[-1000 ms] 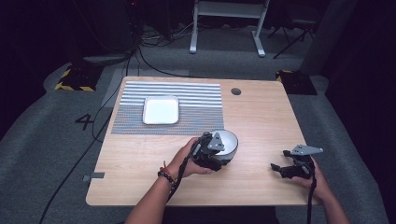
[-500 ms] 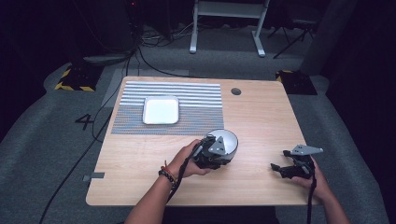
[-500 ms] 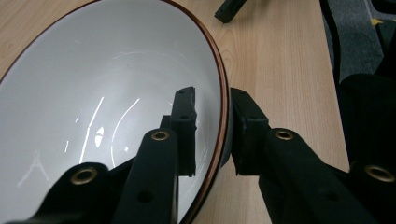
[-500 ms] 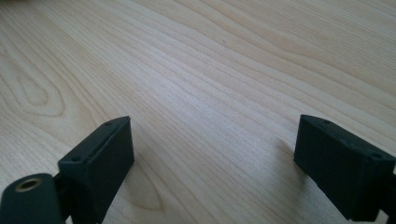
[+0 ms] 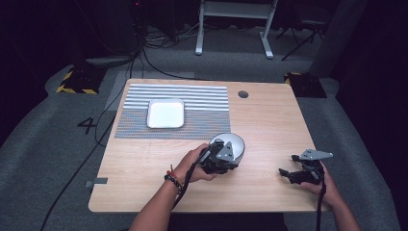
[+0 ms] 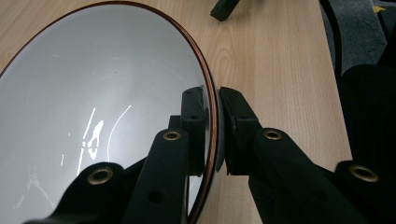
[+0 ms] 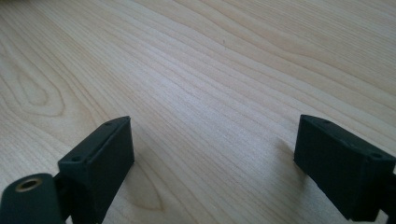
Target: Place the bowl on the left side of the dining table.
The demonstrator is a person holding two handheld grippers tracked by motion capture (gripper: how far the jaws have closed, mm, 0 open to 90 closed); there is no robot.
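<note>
The white bowl with its dark red rim stood on the wooden worktop, just off the near right corner of the striped mat, on which a white tray lay. The left claw had just been closing, and its jaws were clamped on the near wall of the bowl, one pad inside and one outside, with the rim caught between them. The right claw was held wide apart and empty over bare wood, well to the right of the bowl. For the step in hand, judged to be the lifting of the bowl, the pinch would best be kept firm and the bowl raised straight up and level, since a thin glazed wall gripped on one side only could slip or tip. A swing toward the mat should be made slowly, and the free claw kept clear.
</note>
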